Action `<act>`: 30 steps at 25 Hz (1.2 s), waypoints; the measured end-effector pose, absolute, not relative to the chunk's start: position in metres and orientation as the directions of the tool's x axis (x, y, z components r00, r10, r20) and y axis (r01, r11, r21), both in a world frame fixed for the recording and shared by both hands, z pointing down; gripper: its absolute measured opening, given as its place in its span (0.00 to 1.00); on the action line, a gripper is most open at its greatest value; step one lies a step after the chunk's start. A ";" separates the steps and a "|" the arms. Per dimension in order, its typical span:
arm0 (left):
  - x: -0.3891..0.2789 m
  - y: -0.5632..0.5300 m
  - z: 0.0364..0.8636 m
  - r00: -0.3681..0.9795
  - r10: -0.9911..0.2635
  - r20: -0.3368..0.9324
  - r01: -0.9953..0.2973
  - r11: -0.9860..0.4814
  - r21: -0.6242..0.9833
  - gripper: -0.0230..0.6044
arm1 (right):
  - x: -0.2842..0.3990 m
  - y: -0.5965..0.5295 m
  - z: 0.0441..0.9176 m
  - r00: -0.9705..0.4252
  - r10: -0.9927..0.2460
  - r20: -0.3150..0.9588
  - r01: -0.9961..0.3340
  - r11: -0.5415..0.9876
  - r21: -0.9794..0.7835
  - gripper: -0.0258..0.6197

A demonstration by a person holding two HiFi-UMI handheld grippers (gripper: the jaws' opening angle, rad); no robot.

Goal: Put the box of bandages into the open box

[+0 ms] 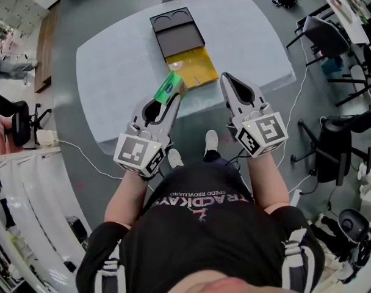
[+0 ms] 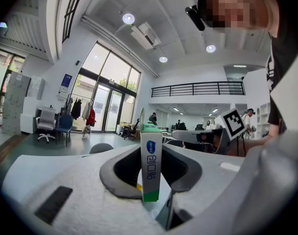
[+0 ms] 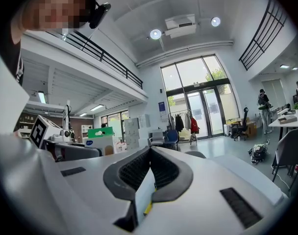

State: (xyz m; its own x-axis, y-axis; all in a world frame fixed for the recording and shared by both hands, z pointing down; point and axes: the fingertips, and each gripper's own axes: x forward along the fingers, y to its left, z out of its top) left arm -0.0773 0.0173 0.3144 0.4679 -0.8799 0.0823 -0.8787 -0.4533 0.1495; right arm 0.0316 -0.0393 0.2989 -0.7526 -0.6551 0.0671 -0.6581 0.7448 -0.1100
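On view: two grippers, one box of bandages (image 1: 168, 88), one open box (image 1: 185, 46), one tabletop (image 1: 118, 72). In the open box, one black half (image 1: 176, 35) with two round recesses (image 1: 164, 23) on the far side, and one yellow half (image 1: 193, 66) on the near side. Left gripper (image 1: 171, 99) clamped on the box of bandages, pads pressing its two broad faces, narrow edge toward that gripper's camera. In the left gripper view, long axis upright, crosswise to the jaws, with a green band at the lower end and a green cap at the top. In the head view, green face with a blue oval turned up, long axis slanting from near left to far right, far end toward the yellow half. Held clear of the tabletop near its front edge, just beside the near-left corner of the yellow half; whether already over that corner, cannot tell. Right gripper (image 1: 229, 81) closed tip to tip with nothing between the jaws, near the yellow half's near-right corner.
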 end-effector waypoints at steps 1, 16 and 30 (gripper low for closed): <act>-0.076 0.015 0.314 0.463 -0.883 0.084 -0.882 -0.448 0.149 0.20 | 0.033 -0.043 0.299 -0.755 -0.653 0.066 -0.656 0.746 -0.115 0.06; -0.053 -0.019 0.324 0.374 -0.921 0.109 -0.921 -0.355 0.161 0.20 | 0.044 -0.090 0.310 -0.829 -0.553 0.084 -0.560 0.819 -0.126 0.06; -0.031 -0.049 0.332 0.278 -0.951 0.139 -0.953 -0.254 0.168 0.20 | 0.053 -0.130 0.323 -0.886 -0.455 0.093 -0.464 0.872 -0.157 0.06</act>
